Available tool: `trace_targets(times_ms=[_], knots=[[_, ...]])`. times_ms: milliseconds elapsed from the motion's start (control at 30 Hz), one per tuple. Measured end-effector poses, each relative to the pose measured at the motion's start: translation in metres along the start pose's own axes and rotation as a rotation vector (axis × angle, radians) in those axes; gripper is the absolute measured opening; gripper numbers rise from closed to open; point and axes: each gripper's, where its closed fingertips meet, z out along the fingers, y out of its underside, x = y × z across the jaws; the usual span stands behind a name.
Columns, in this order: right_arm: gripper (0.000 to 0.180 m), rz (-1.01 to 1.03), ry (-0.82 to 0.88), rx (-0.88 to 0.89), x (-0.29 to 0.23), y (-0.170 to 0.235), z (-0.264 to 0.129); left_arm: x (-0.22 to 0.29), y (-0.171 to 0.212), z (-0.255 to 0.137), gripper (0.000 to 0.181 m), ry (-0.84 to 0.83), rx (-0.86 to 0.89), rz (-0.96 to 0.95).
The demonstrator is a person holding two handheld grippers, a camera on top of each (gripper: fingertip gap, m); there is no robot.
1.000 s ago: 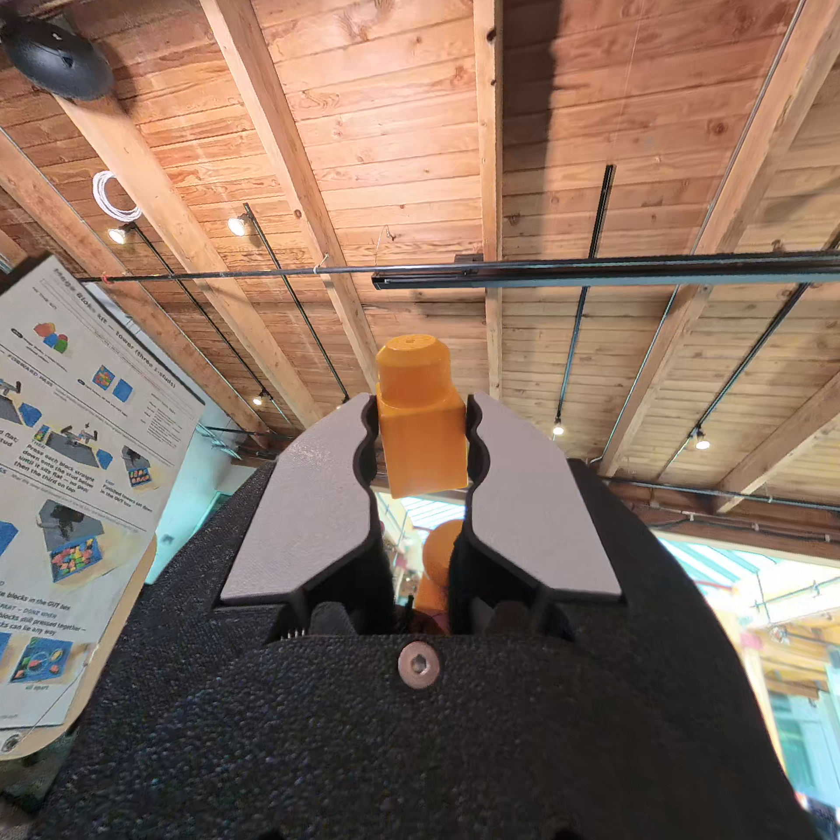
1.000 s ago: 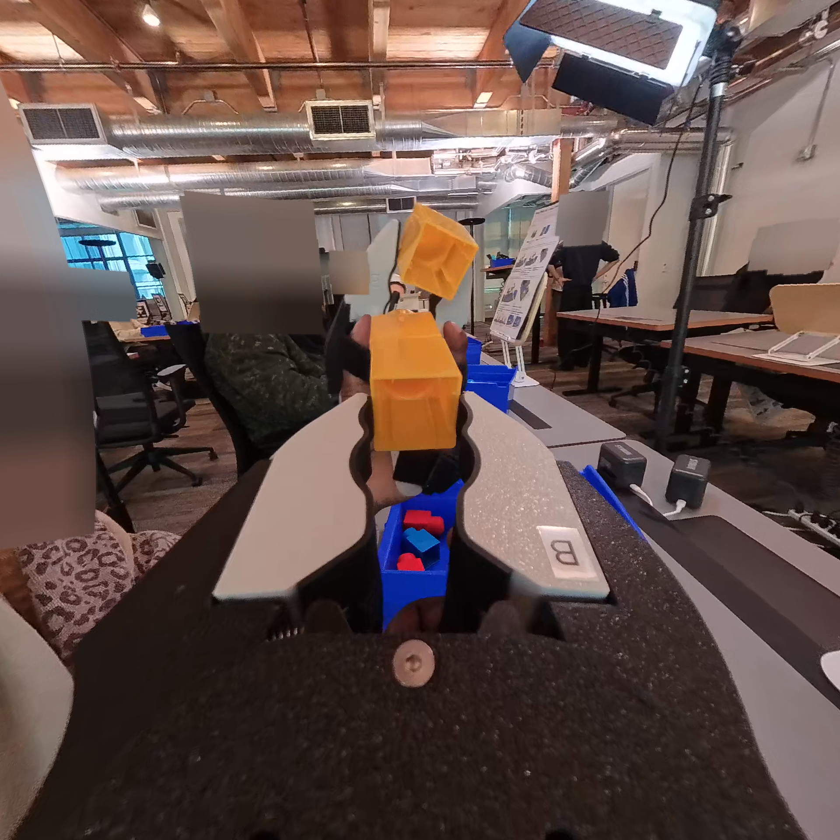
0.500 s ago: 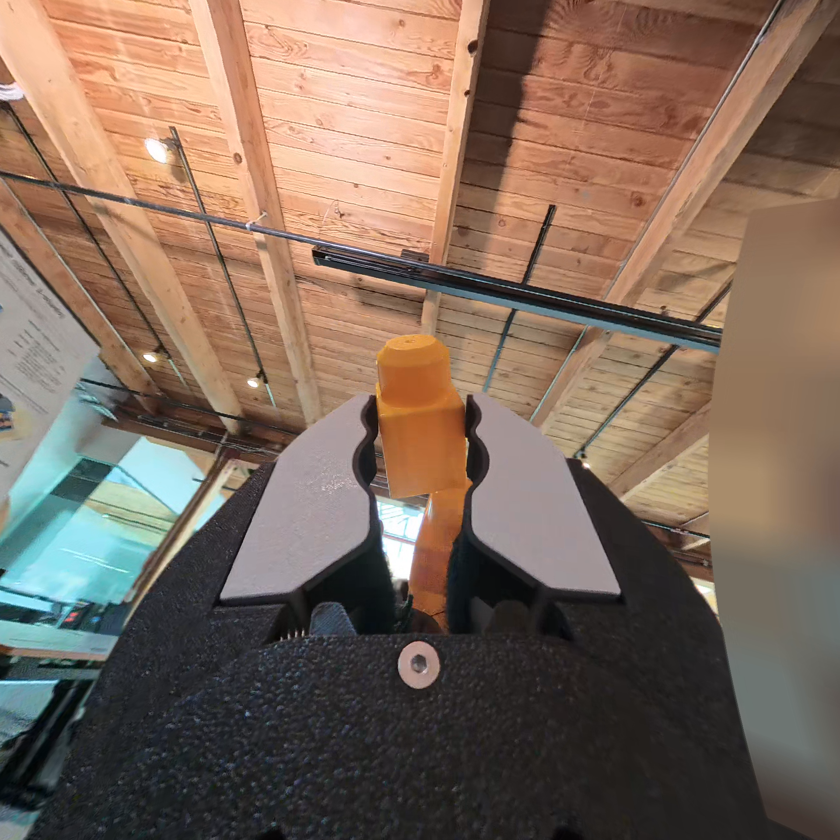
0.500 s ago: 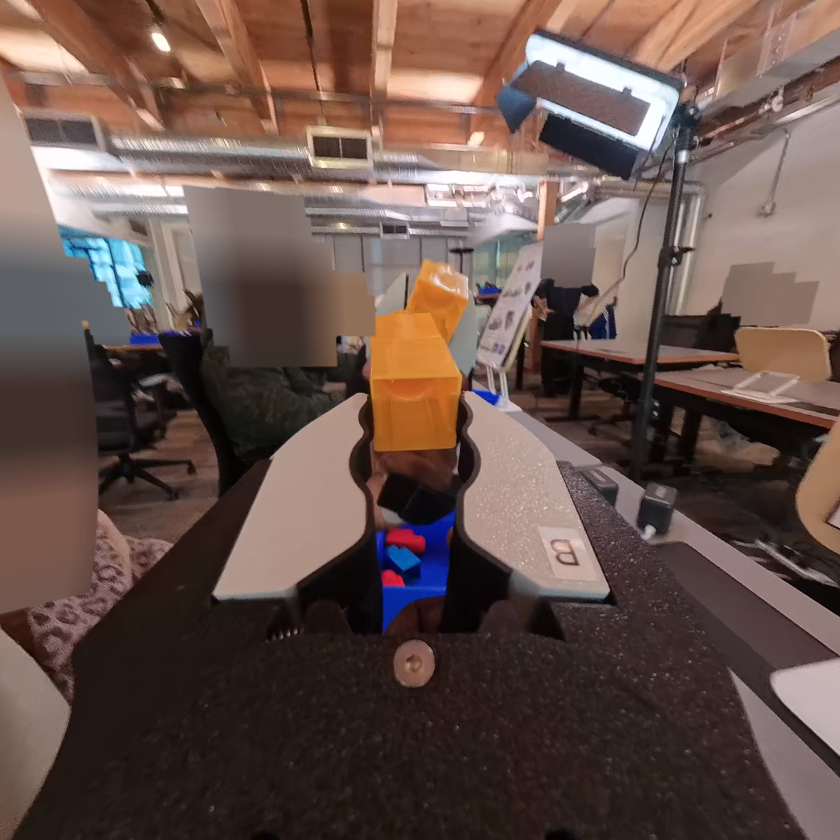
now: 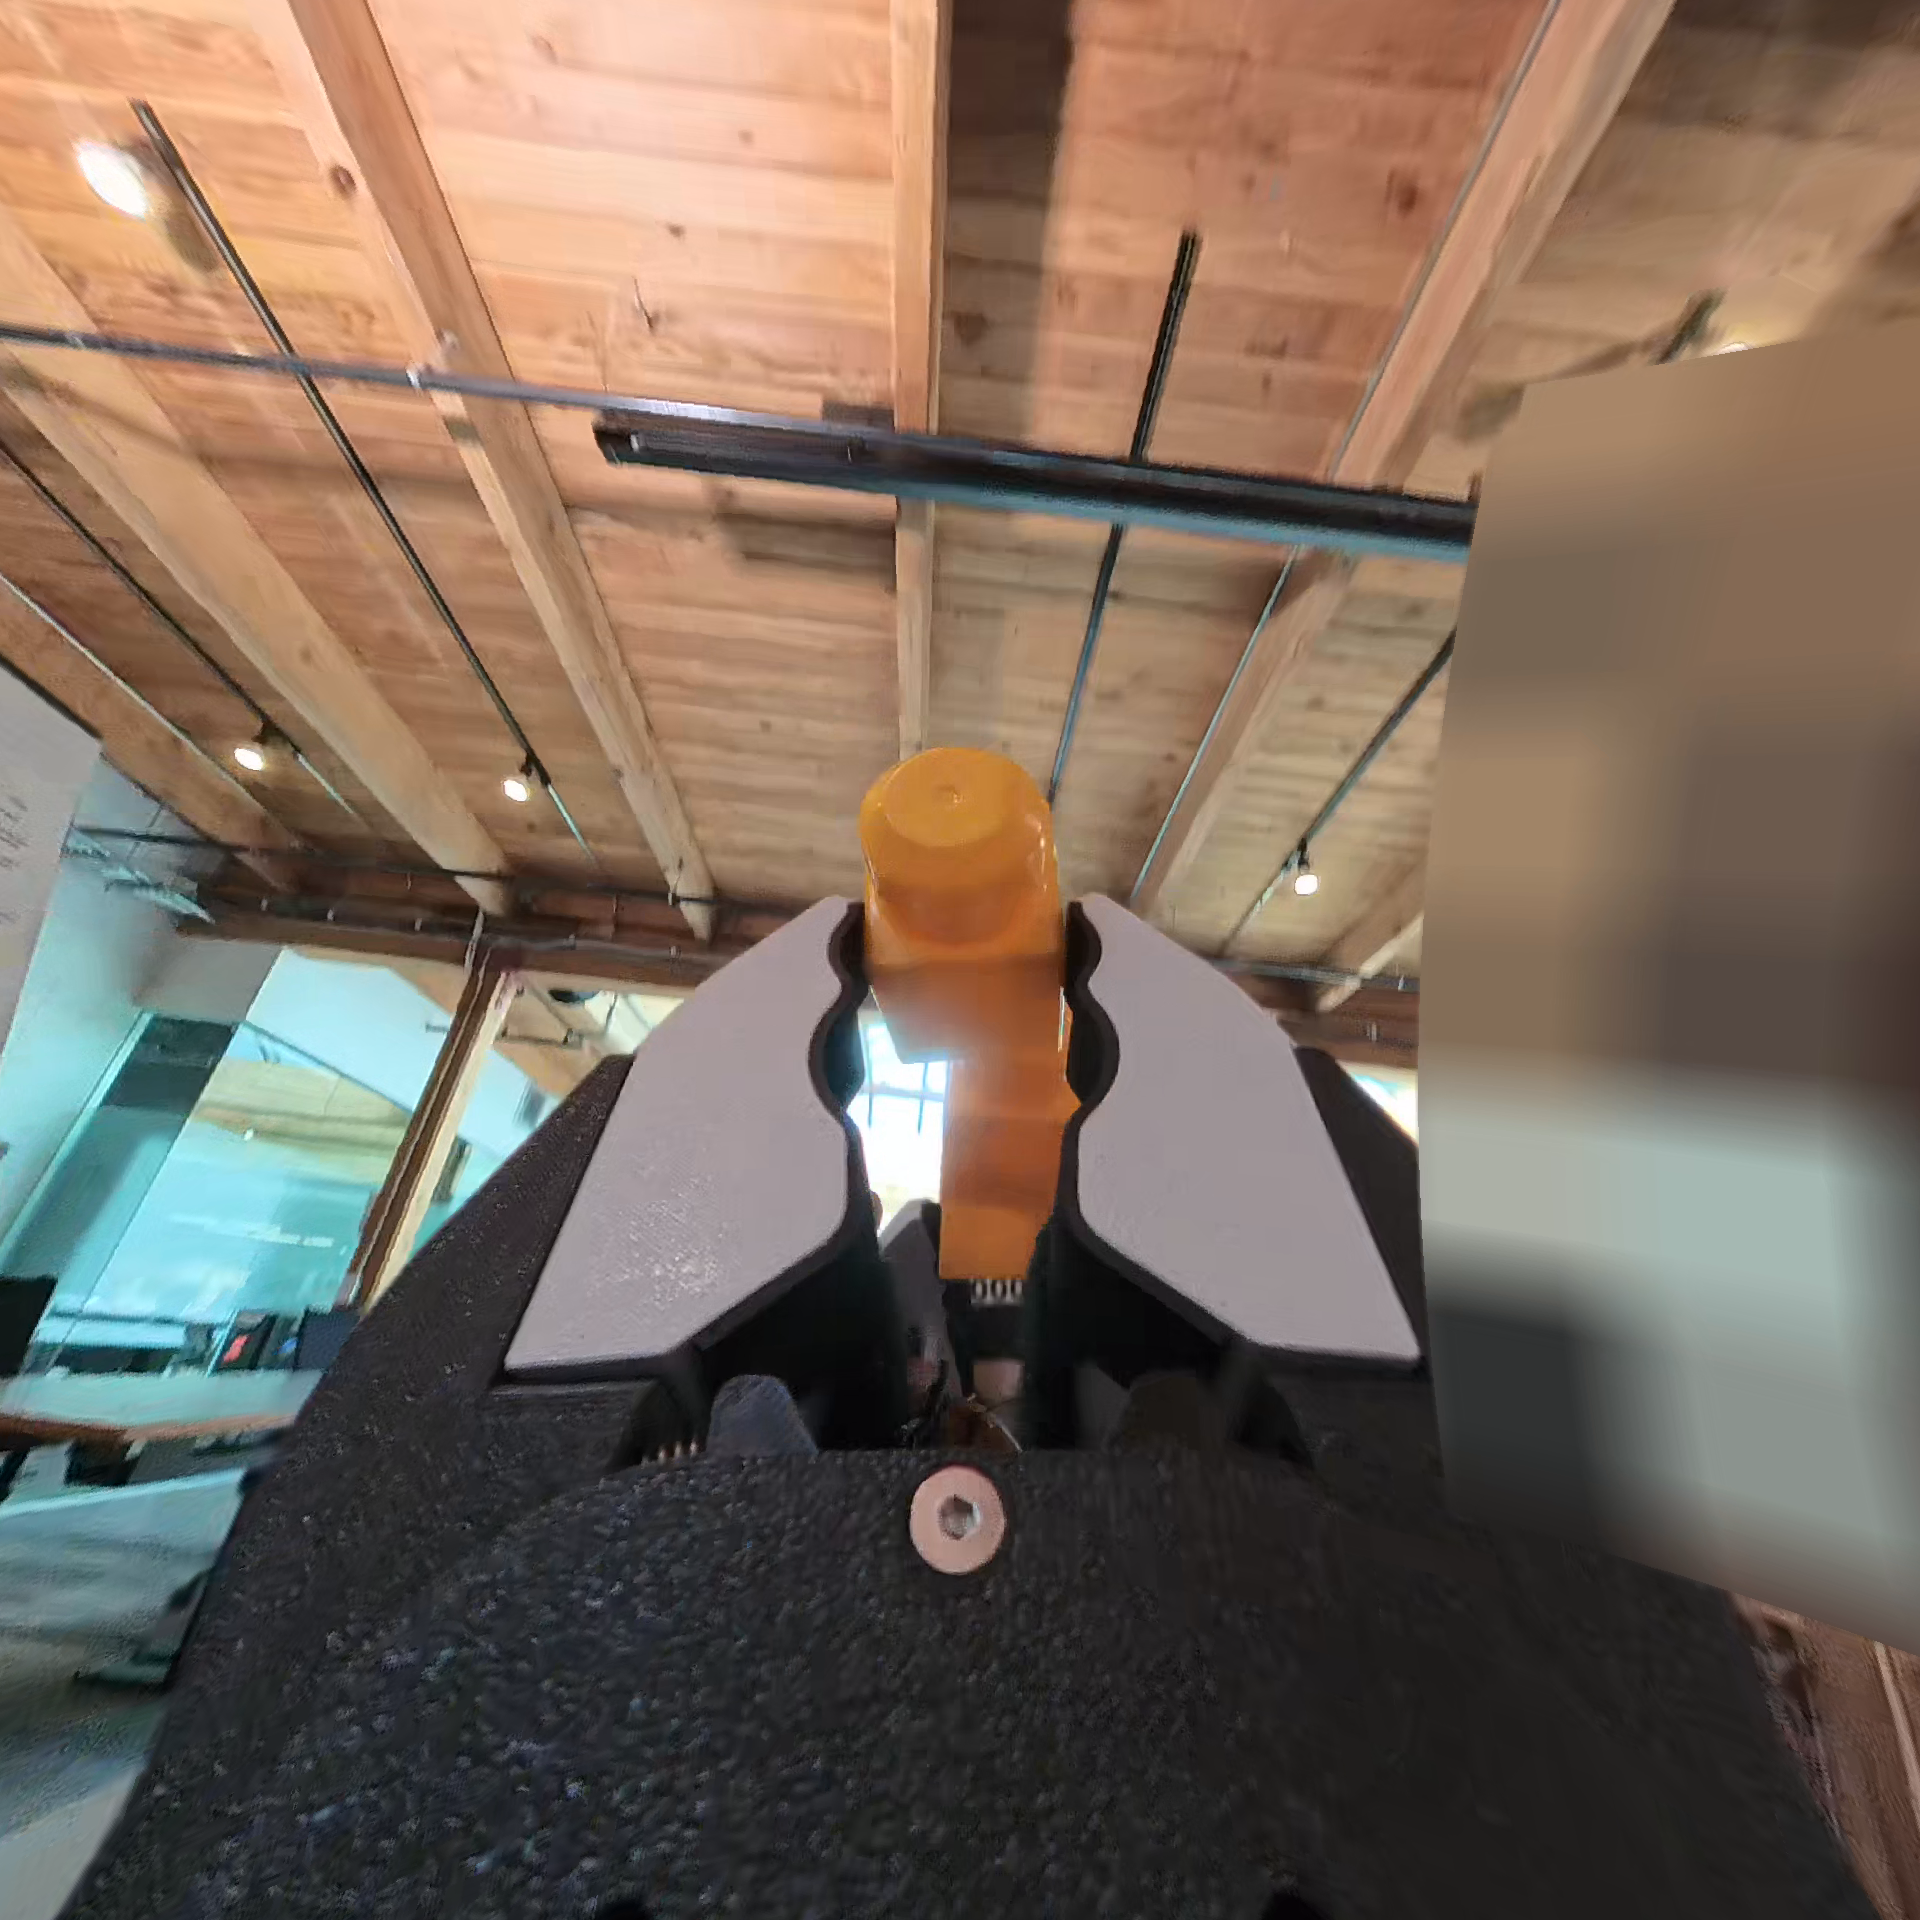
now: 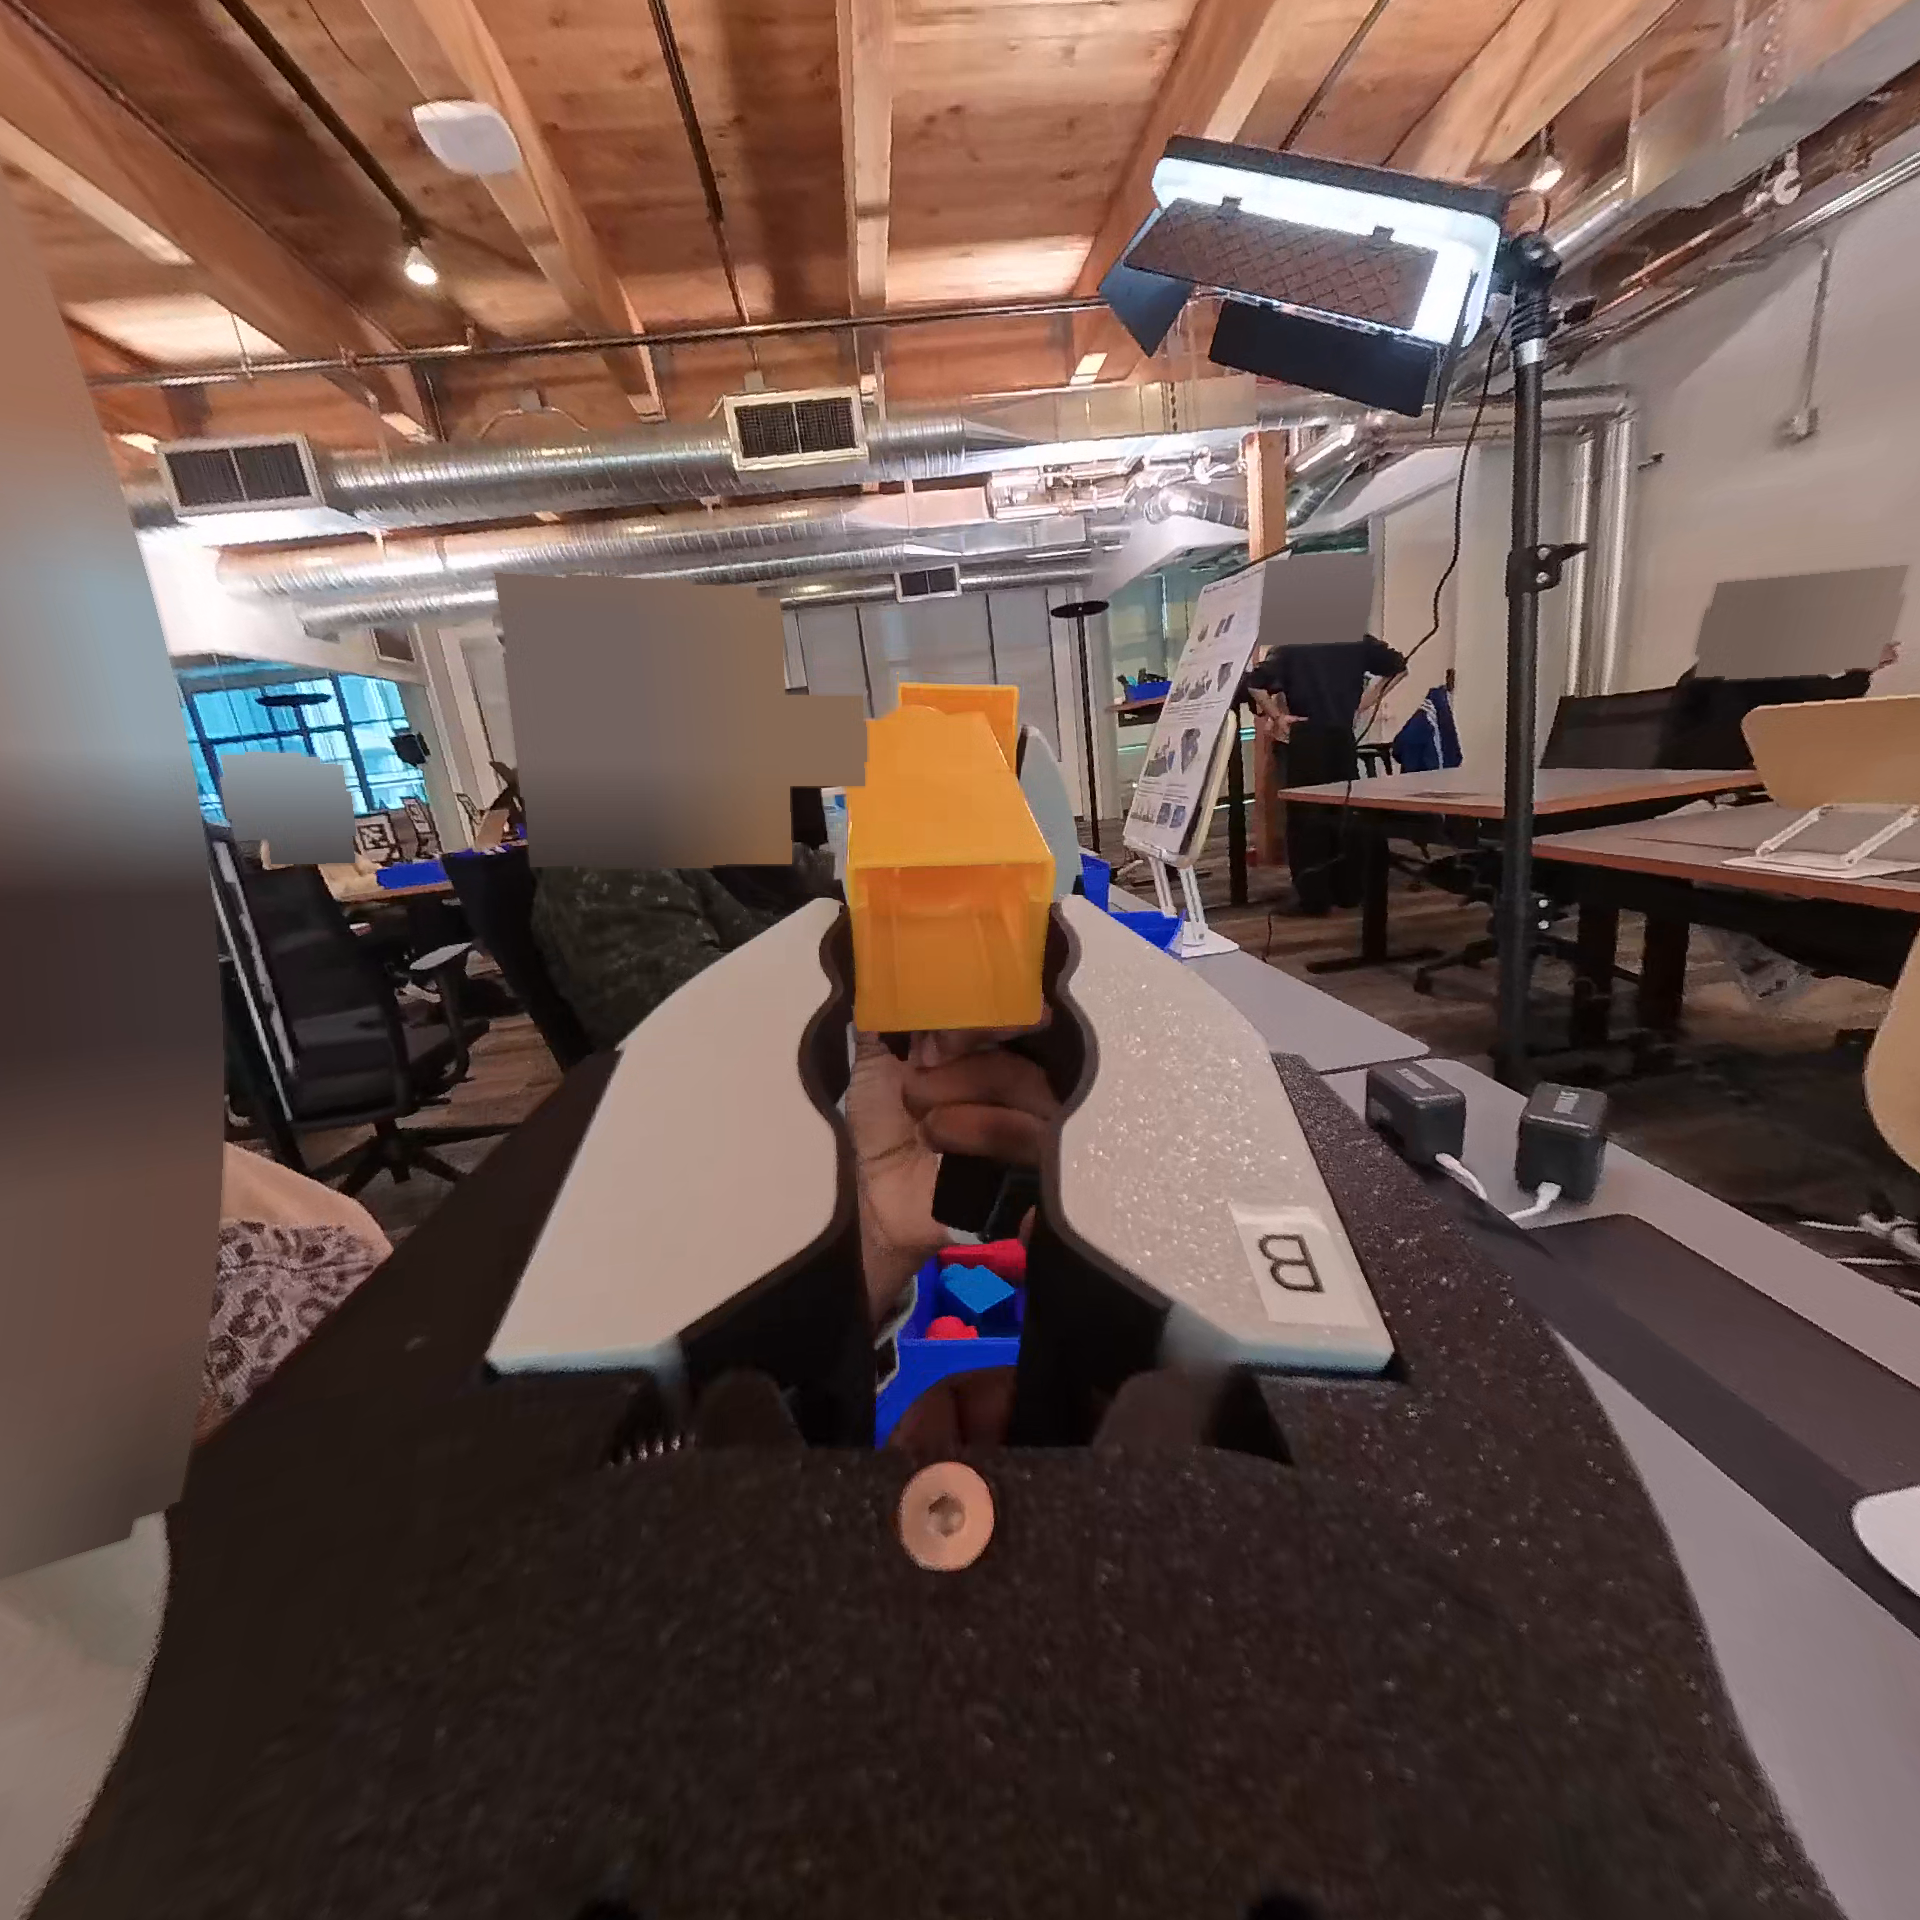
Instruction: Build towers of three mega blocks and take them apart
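Observation:
My left gripper points up at the ceiling and is shut on an orange mega block, stud end away from the camera. A second orange block shows below it between the fingers; whether they touch I cannot tell. My right gripper is shut on an orange block whose hollow underside faces the camera. The left gripper's orange block shows just behind and in line with it. A hand shows under the blocks. A blue bin with red and blue blocks lies below.
A grey table runs along the right with two black chargers. A light stand rises at the right. An instruction sheet on a stand, office chairs and desks with people are behind. Wooden beams are overhead. My hands' fingertips stand some 10 cm from each other.
The two grippers have come together: the left gripper's block has dropped from up and to the right to straight behind the right gripper's block. The right block has tilted so its hollow underside shows.

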Motion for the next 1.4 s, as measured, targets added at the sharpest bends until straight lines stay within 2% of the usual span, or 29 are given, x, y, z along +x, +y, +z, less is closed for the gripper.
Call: trace_targets(times_ms=[233, 433, 600, 833, 967, 1200, 1300, 1400], knots=[[0.034, -0.119, 0.058, -0.038, 0.002, -0.001, -0.007, 0.007, 0.013, 0.004, 0.036, -0.012, -0.235, 0.033], [0.034, -0.091, 0.008, -0.035, -0.004, 0.0, -0.008, 0.016, 0.027, 0.008, 0.036, 0.03, -0.306, 0.031], [0.034, -0.025, -0.031, -0.058, -0.003, 0.005, -0.009, 0.019, 0.035, 0.002, 0.036, 0.027, -0.433, 0.209], [0.034, -0.126, -0.083, -0.1, -0.009, 0.012, -0.017, 0.028, 0.051, -0.008, 0.036, 0.034, -0.646, 0.219], [0.035, -0.157, -0.109, -0.114, -0.014, 0.013, -0.023, 0.034, 0.06, -0.009, 0.036, 0.061, -0.696, 0.199], [0.034, -0.166, -0.097, -0.116, -0.008, 0.014, -0.025, 0.027, 0.063, -0.012, 0.037, 0.012, -0.741, 0.222], [0.034, -0.183, -0.074, -0.117, -0.001, 0.016, -0.026, 0.025, 0.062, -0.014, 0.053, -0.002, -0.755, 0.27], [0.034, -0.189, -0.097, -0.124, -0.001, 0.019, -0.03, 0.029, 0.057, -0.015, 0.052, 0.008, -0.747, 0.296]])
